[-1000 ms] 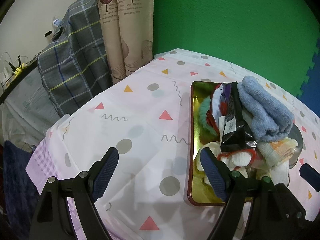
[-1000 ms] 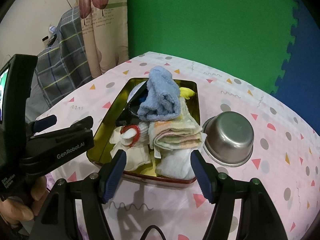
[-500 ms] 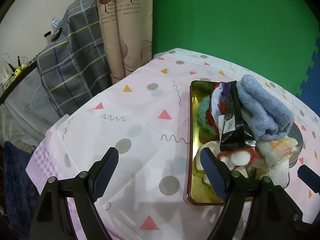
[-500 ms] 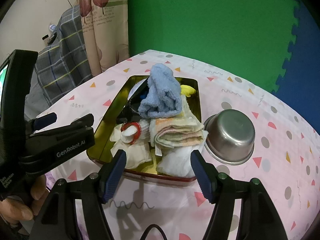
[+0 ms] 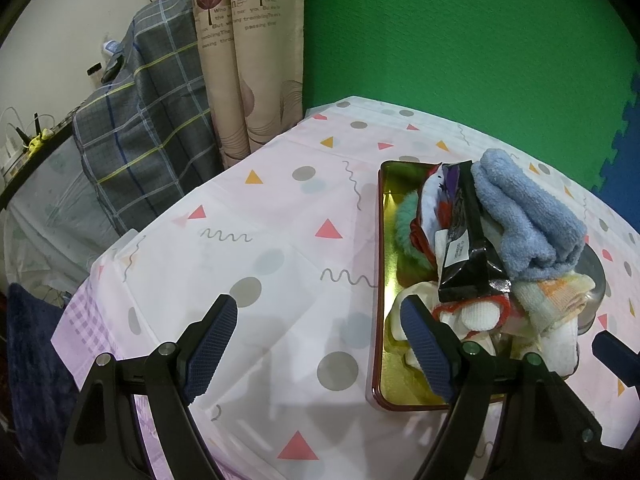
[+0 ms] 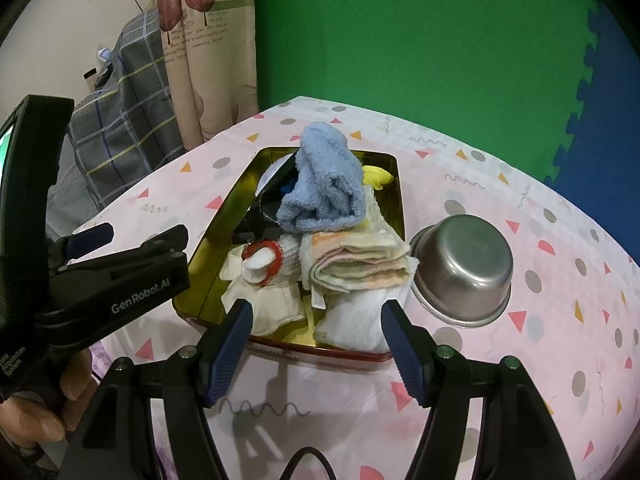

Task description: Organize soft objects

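The worktop, under a pale patterned cloth, carried a gold tray heaped with soft things. Just beside the tray's right side stood a steel bowl. A blue towel topped the heap, above a folded striped cloth and white cloths. The right claw hung with jaws wide apart and empty, just short of the tray's near edge. The left claw was likewise spread and empty over bare cloth, the tray off its right finger.
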Available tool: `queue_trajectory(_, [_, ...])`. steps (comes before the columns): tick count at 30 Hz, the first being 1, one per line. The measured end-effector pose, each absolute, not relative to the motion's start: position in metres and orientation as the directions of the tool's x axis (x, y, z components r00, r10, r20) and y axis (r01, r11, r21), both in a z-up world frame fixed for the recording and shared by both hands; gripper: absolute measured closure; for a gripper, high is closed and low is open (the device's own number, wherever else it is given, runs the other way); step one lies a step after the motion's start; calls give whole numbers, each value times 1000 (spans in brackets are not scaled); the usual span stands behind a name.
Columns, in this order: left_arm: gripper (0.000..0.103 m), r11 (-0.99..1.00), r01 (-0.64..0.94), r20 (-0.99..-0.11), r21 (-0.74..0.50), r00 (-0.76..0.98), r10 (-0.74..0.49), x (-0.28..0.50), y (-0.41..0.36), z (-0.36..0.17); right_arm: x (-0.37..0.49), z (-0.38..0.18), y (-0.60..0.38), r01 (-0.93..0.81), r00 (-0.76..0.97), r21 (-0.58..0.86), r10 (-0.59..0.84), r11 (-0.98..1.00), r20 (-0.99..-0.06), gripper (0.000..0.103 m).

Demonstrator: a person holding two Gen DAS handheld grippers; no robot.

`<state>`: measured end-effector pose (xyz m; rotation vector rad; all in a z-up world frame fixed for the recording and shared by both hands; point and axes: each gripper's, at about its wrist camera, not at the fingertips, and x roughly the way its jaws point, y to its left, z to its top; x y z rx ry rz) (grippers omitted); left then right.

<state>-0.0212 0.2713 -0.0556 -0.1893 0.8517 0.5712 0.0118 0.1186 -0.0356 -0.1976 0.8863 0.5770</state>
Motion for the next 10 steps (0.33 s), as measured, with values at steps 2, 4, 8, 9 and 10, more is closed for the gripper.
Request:
queue_trajectory(2, [22,836,-545,-752,67,523,401,-20,270,-55,12,-36,119,-551,494,67,389,832,-777,35])
queue_trajectory(4, [22,838,-541,-750,68,526,401,-20,270,-55,12,-35,119,-550,493,70,391,832,-777,35])
queue_trajectory(8, [22,840,-539,-748,69,529,401,-21,271,-54,12,-35,118,-550,493,69,391,832,-777,35])
queue_trajectory(9, [22,839,-540,-748,71,527,403,-21,270,-55,12,-35,118,-550,494,69,390,832,-777,35])
queue_trajectory(10, [22,838,-540,-748,74,526,405,-21,271,-55,12,-35,118,-551,493,69,391,832,-777,35])
